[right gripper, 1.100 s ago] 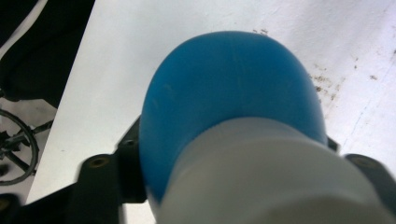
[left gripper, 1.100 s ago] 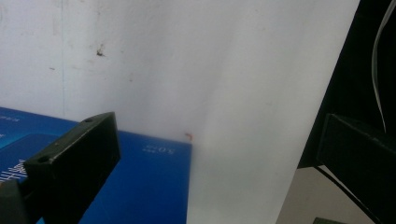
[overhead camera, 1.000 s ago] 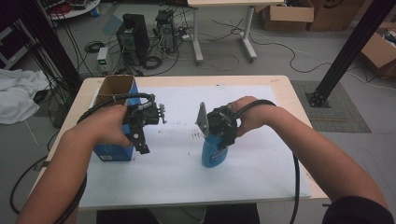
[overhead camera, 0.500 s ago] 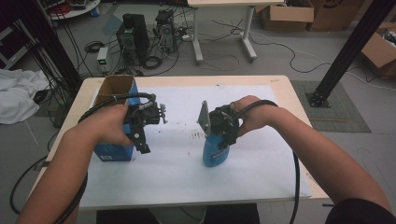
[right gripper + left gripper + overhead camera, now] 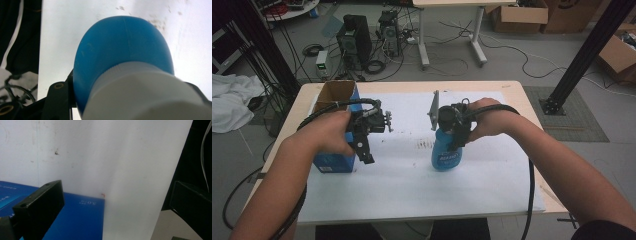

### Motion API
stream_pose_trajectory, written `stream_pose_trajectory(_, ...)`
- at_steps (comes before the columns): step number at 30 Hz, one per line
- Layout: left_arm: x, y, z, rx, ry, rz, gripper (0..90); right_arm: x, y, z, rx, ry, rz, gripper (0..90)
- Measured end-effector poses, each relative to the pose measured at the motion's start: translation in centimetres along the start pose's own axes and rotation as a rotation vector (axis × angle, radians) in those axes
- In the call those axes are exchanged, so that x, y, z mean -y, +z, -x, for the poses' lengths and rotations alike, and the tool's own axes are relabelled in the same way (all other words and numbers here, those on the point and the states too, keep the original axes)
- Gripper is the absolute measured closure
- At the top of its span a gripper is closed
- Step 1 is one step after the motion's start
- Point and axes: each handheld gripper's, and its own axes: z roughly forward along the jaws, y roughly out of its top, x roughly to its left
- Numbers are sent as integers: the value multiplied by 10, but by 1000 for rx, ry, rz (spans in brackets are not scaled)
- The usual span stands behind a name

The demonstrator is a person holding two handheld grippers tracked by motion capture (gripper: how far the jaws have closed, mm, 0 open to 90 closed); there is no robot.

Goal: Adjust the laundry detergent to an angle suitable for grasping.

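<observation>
Right gripper (image 5: 455, 136) is clamped on the blue bottle (image 5: 445, 152) up near its white cap (image 5: 147, 95); jaws pinch the neck from both sides, bottle upright on the white sheet (image 5: 412, 185), well right of the blue box (image 5: 334, 160). Versus a second ago the bottle has barely moved: same spot relative to the box, maybe a slight nudge, not lifted as far as I can tell. Left gripper (image 5: 364, 150) hangs at the box's right edge, jaws spread wide with nothing between them, box face (image 5: 75, 217) right below. Read: grasp is set but transport hasn't started. The open-topped box looks like the likely destination, though that's a guess.
</observation>
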Motion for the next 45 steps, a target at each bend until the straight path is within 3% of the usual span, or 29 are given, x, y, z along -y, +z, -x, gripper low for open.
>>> stream_pose_trajectory(2, 0, 0, 0, -1, 1, -1, 0, 1, -1, 1, 8, 18, -5, 417)
stream_pose_trajectory(3, -1, 0, 1, 0, 4, -2, 0, 4, -2, 4, 24, 83, -9, 417)
stream_pose_trajectory(4, -1, 0, 1, 0, 4, -2, 0, 4, -2, 4, 24, 83, -9, 417)
stream_pose_trajectory(5, -2, 0, 2, -1, 5, 0, 1, 7, -3, 6, 32, 147, -5, 417)
stream_pose_trajectory(13, -4, -1, 4, -10, 17, -2, 0, 14, -5, 14, 30, 350, 45, 417)
stream_pose_trajectory(15, -4, -1, 5, -5, 15, 0, 0, 14, -5, 15, 31, 374, 47, 417)
stream_pose_trajectory(16, -4, -1, 5, -7, 15, 5, 0, 13, -4, 16, 33, 443, 54, 417)
stream_pose_trajectory(21, -3, -1, 7, -11, 15, 4, 0, 12, 3, 18, 53, 508, 30, 417)
stream_pose_trajectory(26, 1, 0, 7, -9, 7, 4, 1, 15, 14, 22, 14, 590, 22, 417)
stream_pose_trajectory(36, 2, 3, 7, -7, 7, 1, 0, 11, 23, 17, 24, 632, 22, 417)
stream_pose_trajectory(45, 3, 5, 5, -5, 7, 2, 1, 6, 28, 10, 70, 605, -19, 415)
